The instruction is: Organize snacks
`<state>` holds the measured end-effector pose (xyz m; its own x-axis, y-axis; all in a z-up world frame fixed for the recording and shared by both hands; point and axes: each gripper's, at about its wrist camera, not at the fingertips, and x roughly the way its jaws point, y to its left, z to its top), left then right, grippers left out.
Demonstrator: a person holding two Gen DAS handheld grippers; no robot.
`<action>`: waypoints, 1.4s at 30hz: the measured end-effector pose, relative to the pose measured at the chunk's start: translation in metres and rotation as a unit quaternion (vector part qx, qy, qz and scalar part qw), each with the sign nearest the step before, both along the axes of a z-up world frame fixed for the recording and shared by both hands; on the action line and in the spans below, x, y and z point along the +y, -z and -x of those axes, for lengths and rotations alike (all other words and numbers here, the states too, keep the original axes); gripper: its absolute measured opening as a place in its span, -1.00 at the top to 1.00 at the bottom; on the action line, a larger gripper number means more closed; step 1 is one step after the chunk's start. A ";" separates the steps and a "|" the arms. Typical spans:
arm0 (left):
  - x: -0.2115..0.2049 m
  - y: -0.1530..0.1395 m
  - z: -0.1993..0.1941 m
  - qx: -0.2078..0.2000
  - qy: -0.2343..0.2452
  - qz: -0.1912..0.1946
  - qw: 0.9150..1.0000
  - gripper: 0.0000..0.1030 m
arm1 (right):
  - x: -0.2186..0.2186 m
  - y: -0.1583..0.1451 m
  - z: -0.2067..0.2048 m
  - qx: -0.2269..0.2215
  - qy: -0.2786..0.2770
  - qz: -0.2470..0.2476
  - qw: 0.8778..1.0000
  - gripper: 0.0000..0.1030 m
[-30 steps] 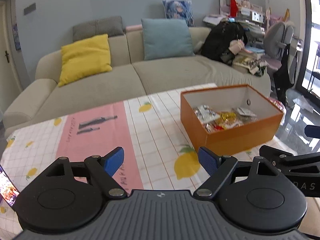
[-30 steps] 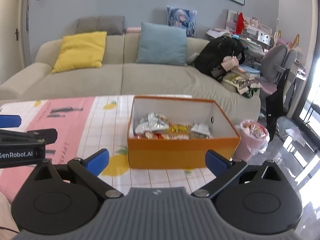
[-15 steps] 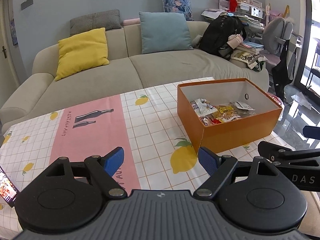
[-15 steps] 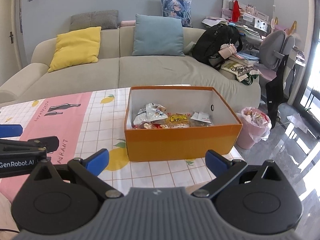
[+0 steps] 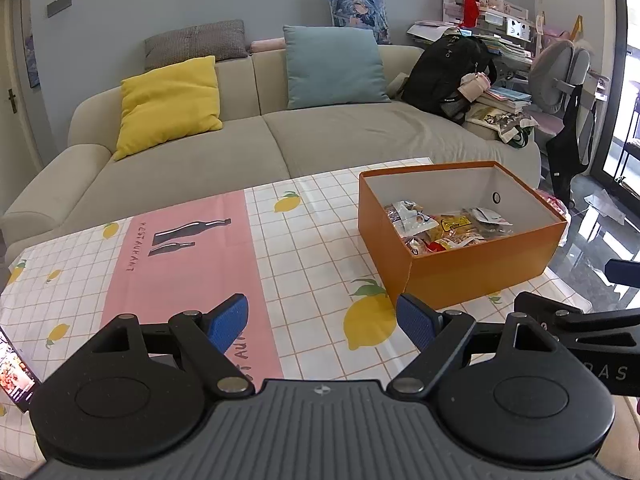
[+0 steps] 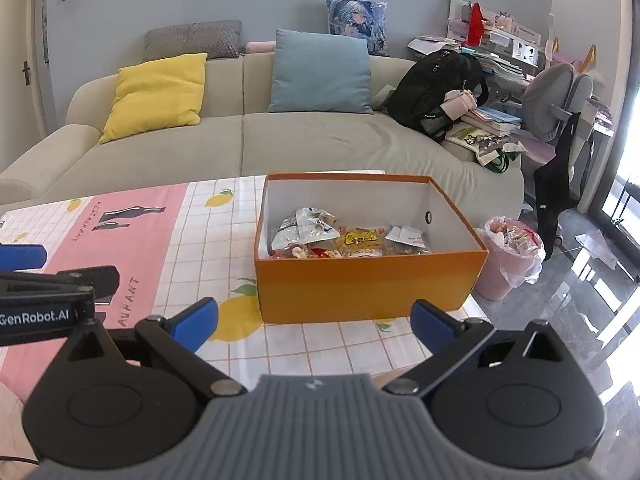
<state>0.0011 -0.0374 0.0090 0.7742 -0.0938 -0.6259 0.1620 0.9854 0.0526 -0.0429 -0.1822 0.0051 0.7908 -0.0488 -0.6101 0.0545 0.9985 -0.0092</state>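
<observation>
One orange box (image 6: pixel 370 286) sits at the right end of the tabletop (image 5: pixel 312 264), holding a heap of snack packets (image 6: pixel 320 232) too jumbled to count. Two tools hover level near its front: the left tool (image 5: pixel 322 320) and right tool (image 6: pixel 314 320), both spread wide and empty.

The counter (image 5: pixel 304 264) lies bare from near edge to far, left of the orange box (image 6: pixel 368 288). The box stands at far right, its open top unobstructed above the snacks (image 6: pixel 344 240).
</observation>
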 end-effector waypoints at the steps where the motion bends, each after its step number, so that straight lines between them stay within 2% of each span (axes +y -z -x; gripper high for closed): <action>1: 0.000 0.000 0.000 0.000 0.000 0.001 1.000 -0.90 | 0.000 0.000 0.000 0.000 -0.001 0.000 1.000 -0.93; 42: -0.001 -0.003 0.002 -0.011 0.004 -0.011 1.000 -0.90 | 0.002 -0.001 0.001 -0.004 -0.001 -0.001 1.000 -0.93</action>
<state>-0.0008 -0.0387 0.0123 0.7868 -0.0858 -0.6112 0.1680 0.9827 0.0784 -0.0437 -0.1798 0.0058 0.7955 -0.0457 -0.6043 0.0521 0.9986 -0.0070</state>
